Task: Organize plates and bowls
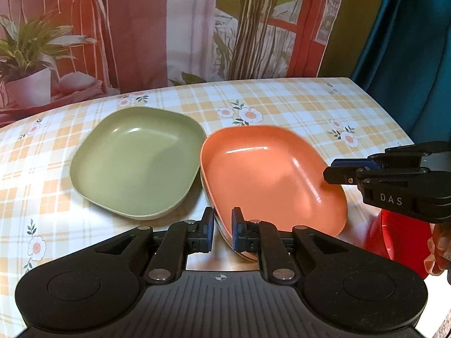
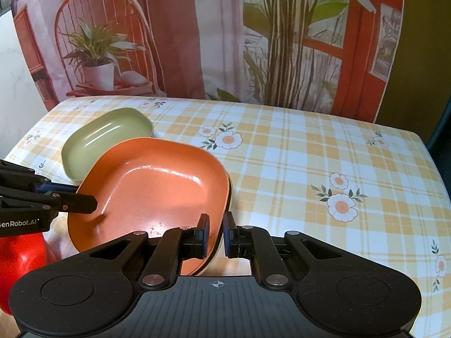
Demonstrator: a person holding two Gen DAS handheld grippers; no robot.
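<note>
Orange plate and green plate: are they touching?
Cannot tell. Left wrist view shows orange plate beside green plate, rims meeting without visible gap; right wrist view overlaps them.

Warm, even indoor light fills both views. White glare streaks mark the orange plate (image 1: 270, 180) and the green plate (image 2: 107, 138). Fisheye distortion bows the tabletop (image 2: 310, 163) edges, corners darken, and soft blur smears the plate rims.

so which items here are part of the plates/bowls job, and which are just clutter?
Job:
- orange dish, top of a stack, rim between the fingers of both the left gripper and the right gripper
- green dish, beside it on the table

Not the job:
- checked tablecloth
- red object at the table edge
- printed backdrop
</note>
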